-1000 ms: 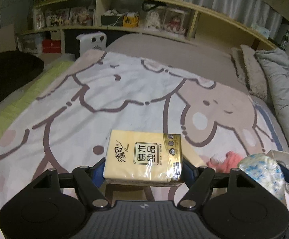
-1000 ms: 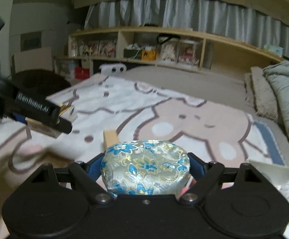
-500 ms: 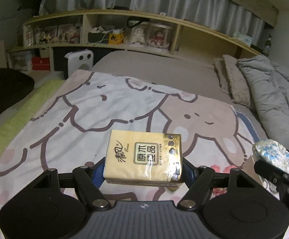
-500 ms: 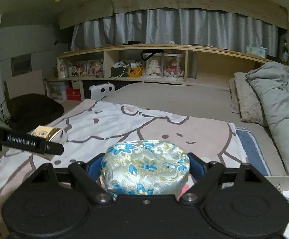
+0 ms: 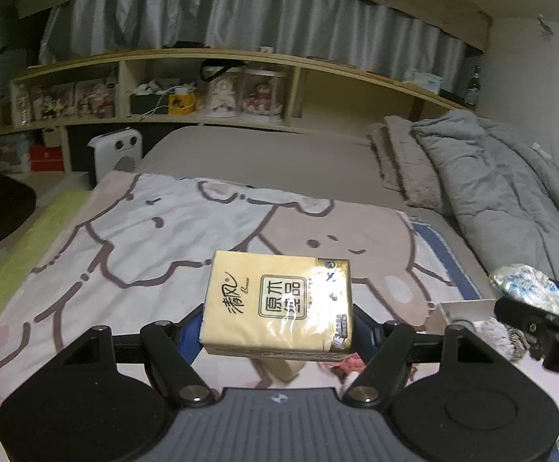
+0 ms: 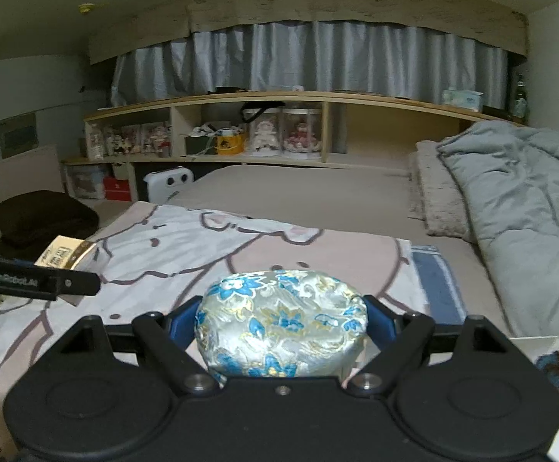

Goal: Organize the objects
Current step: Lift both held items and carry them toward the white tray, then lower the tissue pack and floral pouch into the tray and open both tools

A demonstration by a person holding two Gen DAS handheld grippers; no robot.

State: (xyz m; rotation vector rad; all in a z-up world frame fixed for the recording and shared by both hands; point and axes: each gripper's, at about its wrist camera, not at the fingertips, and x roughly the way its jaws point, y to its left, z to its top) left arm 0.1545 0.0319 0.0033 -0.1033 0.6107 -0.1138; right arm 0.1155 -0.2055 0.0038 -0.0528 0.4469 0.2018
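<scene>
- Behind everything, a bed (image 5: 264, 161) wore a cartoon blanket (image 5: 133, 254).
- The left gripper (image 5: 277, 323) squeezed a yellow tissue pack (image 5: 279, 304).
- The right gripper (image 6: 281, 327) squeezed a flowery pouch (image 6: 281, 327).
- A white box (image 5: 468, 308) sat at 3 o'clock.

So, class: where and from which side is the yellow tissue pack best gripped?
Across its two short ends, coming in from the near long edge, as the left gripper does. The tissue pack is a flat block whose parallel ends give the pads flat seats.
</scene>
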